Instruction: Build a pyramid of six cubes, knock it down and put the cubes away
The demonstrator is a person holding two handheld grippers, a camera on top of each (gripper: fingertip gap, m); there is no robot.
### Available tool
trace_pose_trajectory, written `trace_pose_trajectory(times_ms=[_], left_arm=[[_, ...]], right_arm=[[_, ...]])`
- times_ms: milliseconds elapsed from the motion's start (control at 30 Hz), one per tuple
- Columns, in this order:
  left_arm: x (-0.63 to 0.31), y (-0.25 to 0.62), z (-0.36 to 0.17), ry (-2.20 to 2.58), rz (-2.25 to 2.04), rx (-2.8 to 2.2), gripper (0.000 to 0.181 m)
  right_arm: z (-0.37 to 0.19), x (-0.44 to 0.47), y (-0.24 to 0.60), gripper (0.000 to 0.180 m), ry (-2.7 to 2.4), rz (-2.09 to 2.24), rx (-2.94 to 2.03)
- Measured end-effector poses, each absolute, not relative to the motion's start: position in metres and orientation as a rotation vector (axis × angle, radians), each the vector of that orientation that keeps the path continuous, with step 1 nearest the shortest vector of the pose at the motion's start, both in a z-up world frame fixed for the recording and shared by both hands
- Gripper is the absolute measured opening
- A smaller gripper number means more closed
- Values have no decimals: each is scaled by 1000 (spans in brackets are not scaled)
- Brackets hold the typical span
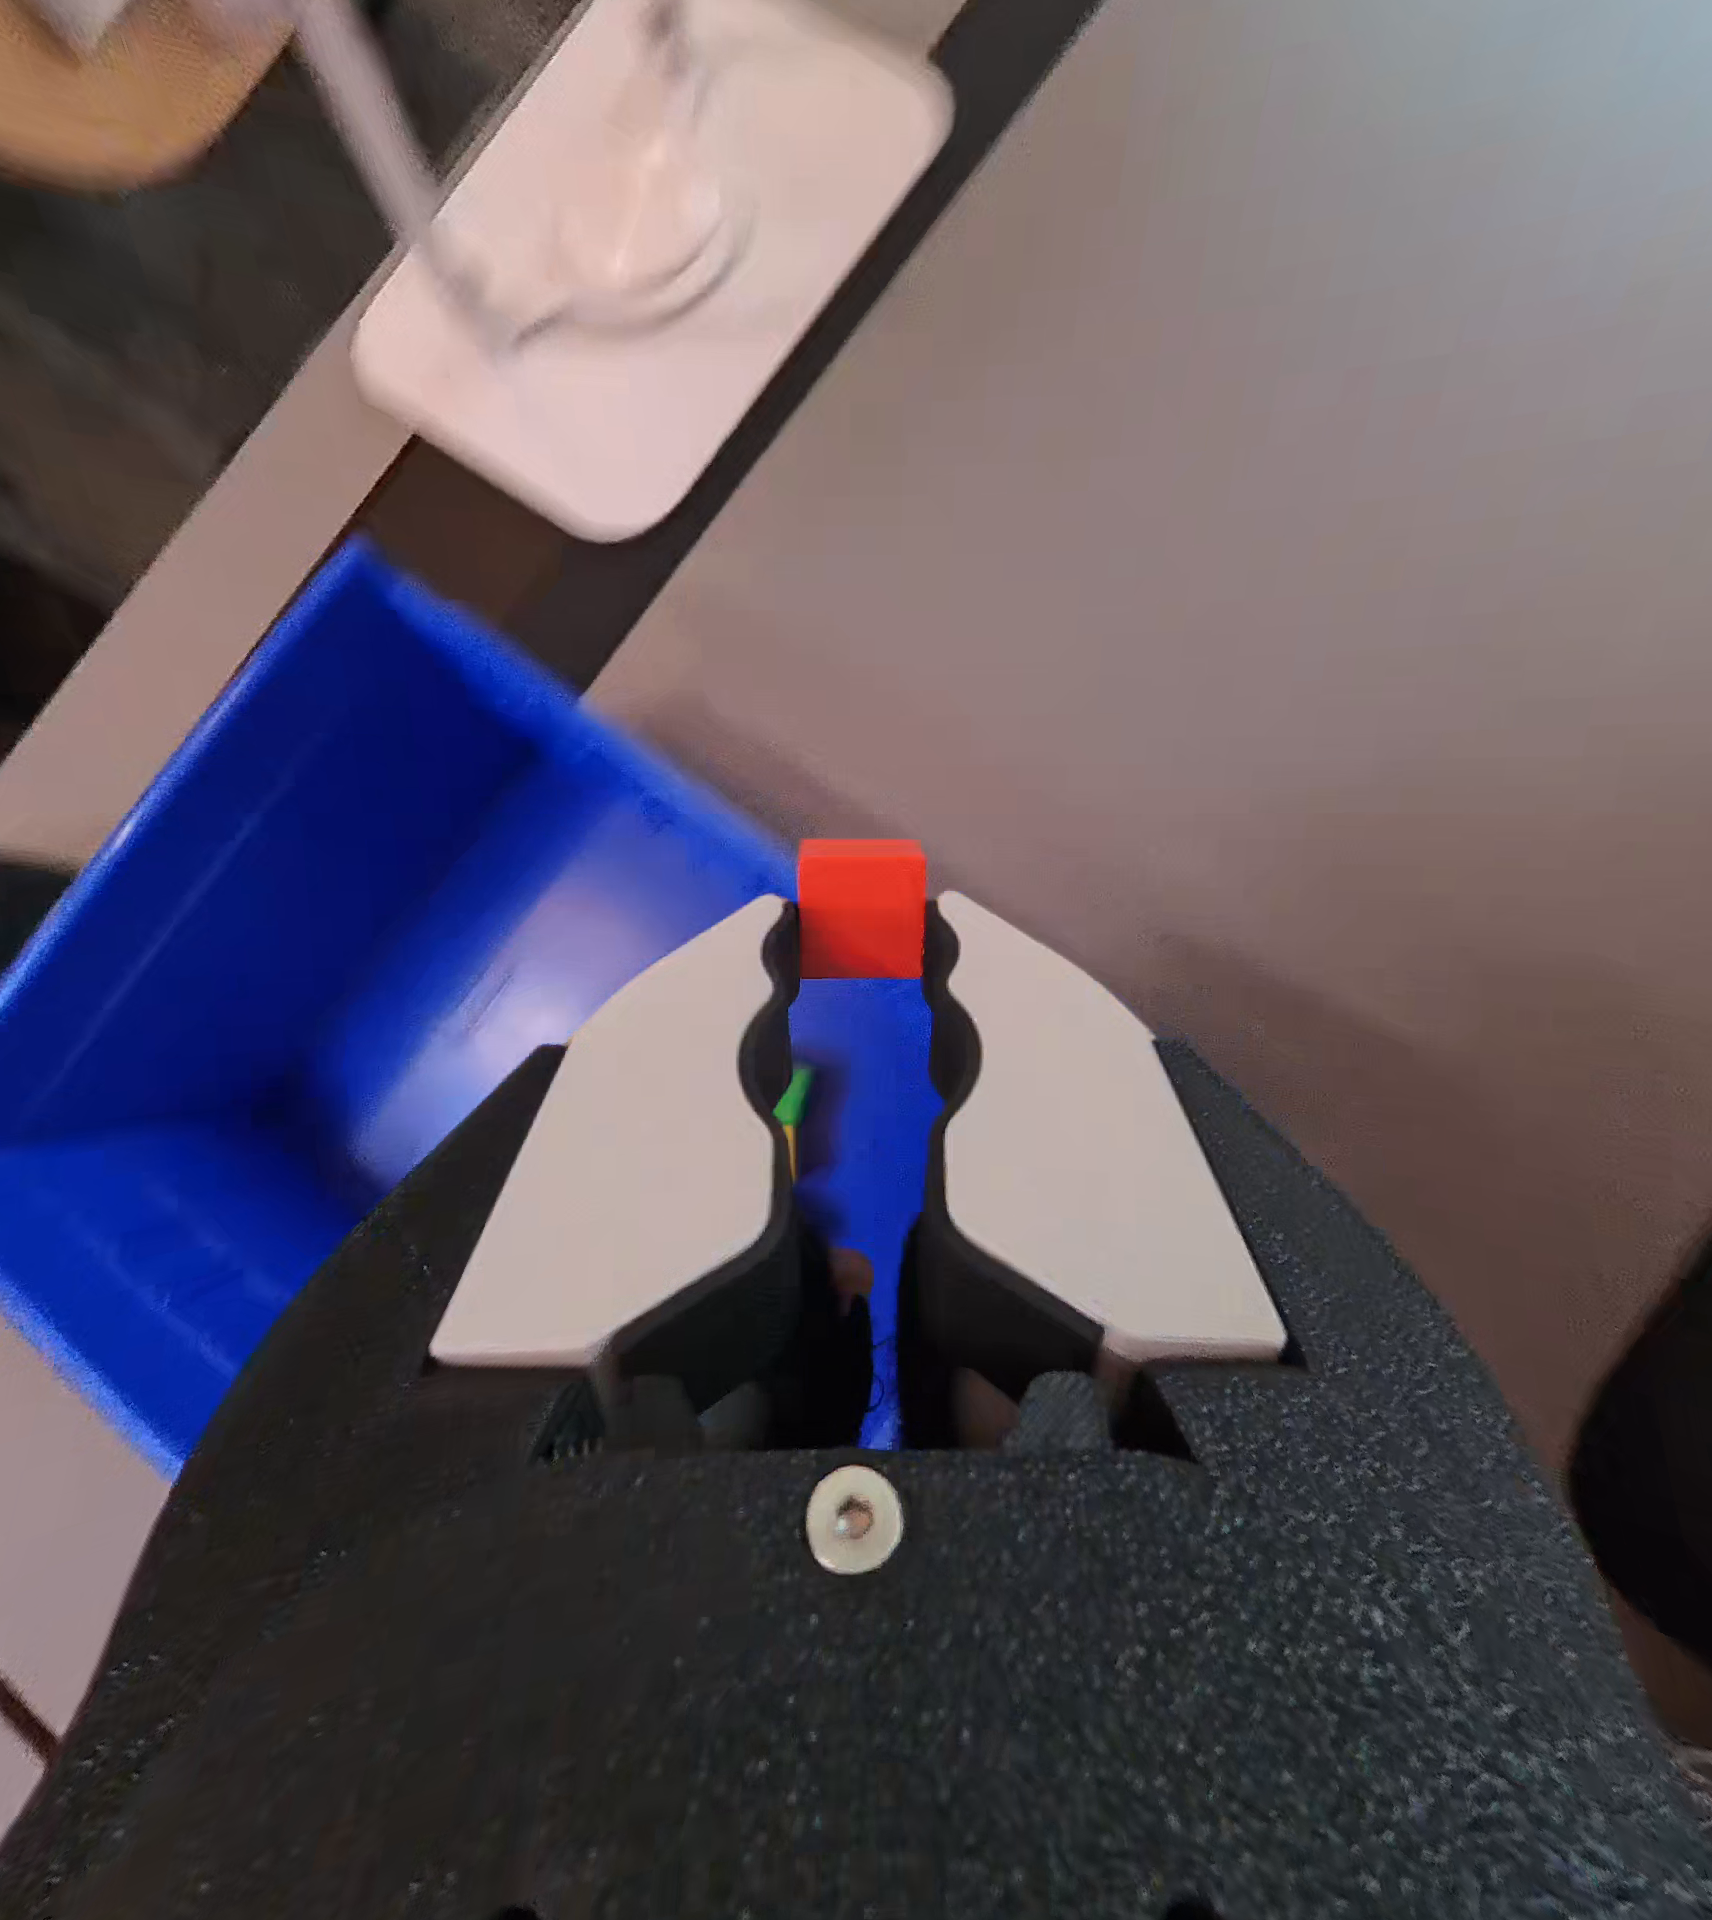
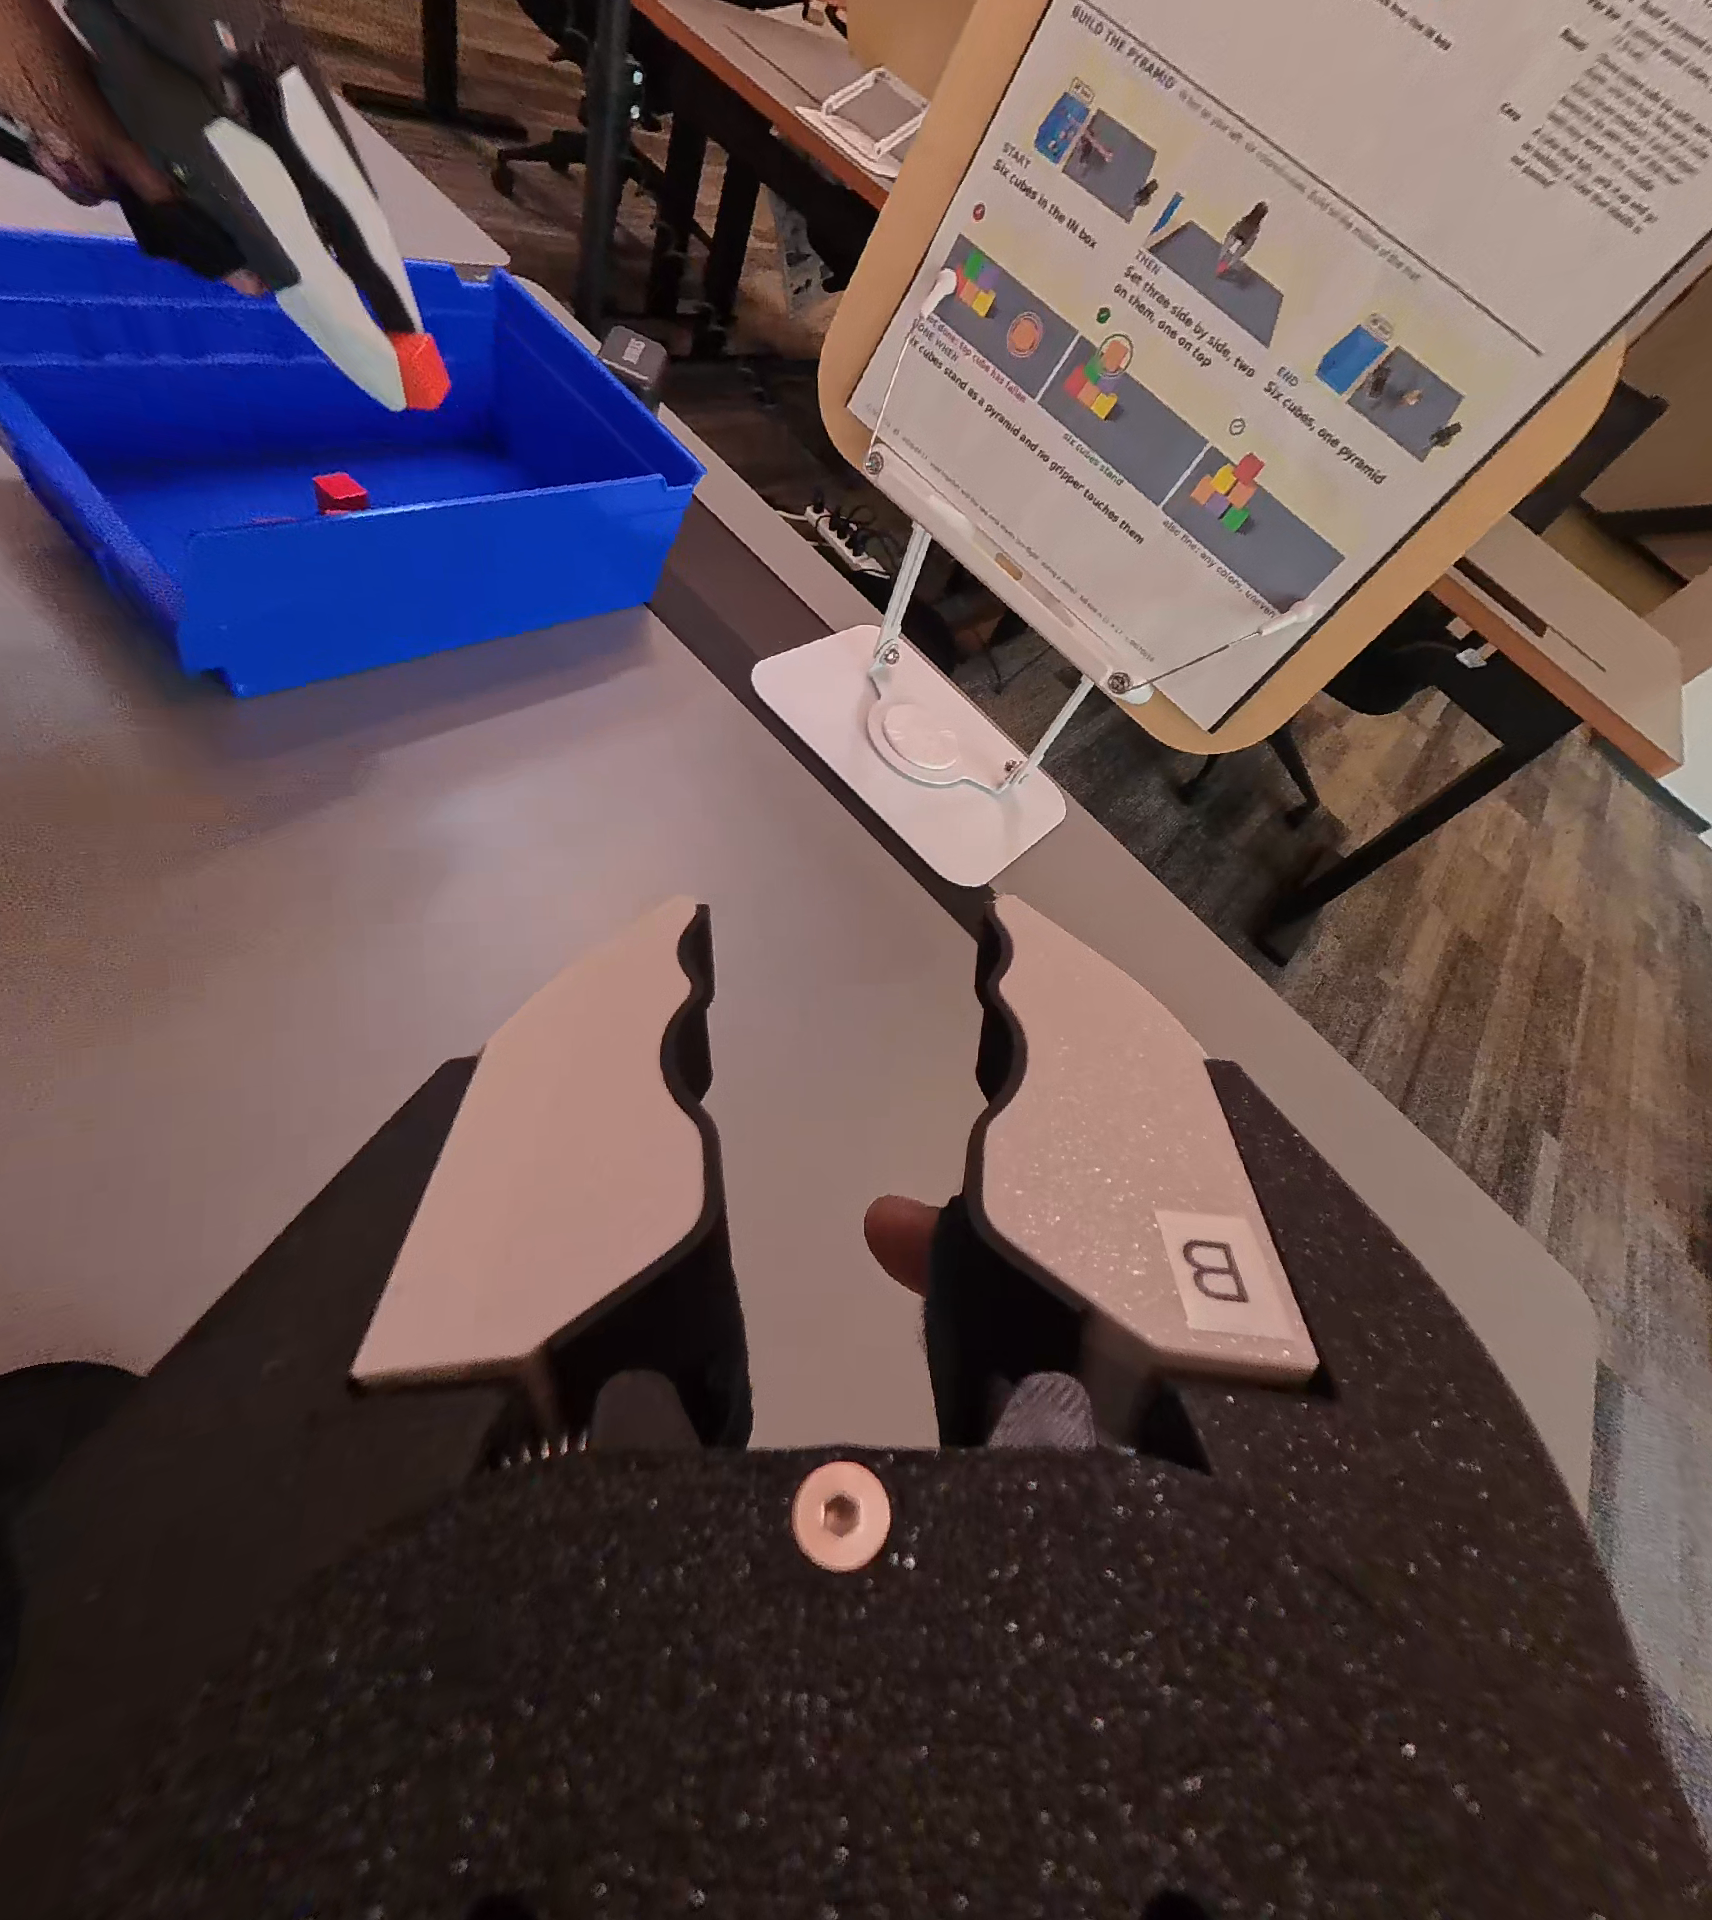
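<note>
My left gripper (image 1: pixel 860 914) is shut on an orange-red cube (image 1: pixel 860 909) and holds it above the blue bin (image 1: pixel 239 935). In the right wrist view the same gripper (image 2: pixel 410 379) hangs over the blue bin (image 2: pixel 416 613) with the cube (image 2: pixel 424 372) at its tips. A red cube (image 2: pixel 341 491) lies on the bin floor. A green and yellow bit (image 1: pixel 792 1101) shows between my left fingers, inside the bin. My right gripper (image 2: pixel 841 925) is open and empty, low over the grey table (image 2: pixel 312 883), to the right of the bin.
An instruction board (image 2: pixel 1195 343) stands on a white metal base (image 2: pixel 909 748) at the table's far edge; the base also shows in the left wrist view (image 1: pixel 644 281). Beyond the edge are wood floor, desks and chair legs. Across from one pair of fingers to the other is roughly 35 cm.
</note>
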State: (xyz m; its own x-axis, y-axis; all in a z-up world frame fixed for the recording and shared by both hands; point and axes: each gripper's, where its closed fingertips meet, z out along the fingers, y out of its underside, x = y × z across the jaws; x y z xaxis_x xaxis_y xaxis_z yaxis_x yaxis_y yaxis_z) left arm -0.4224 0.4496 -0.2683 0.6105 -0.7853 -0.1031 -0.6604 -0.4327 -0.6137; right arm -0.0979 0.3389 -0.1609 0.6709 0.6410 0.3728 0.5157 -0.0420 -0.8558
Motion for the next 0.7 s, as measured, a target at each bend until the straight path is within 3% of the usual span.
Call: trace_pose_trajectory(times_ms=[100, 300, 467, 700], left_arm=[[-356, 407, -259, 1383, -319, -2096, 22], [-263, 346, -332, 1847, -254, -2012, 22], [-244, 331, -384, 1974, -279, -2068, 22], [-242, 329, -407, 2047, -234, -2076, 22]], right_arm=[[-164, -102, 336, 48, -978, 164, -1694], [-173, -100, 337, 49, -992, 177, -1743], [-176, -89, 341, 49, -975, 133, -1772], [-176, -80, 344, 49, -952, 122, -1785]])
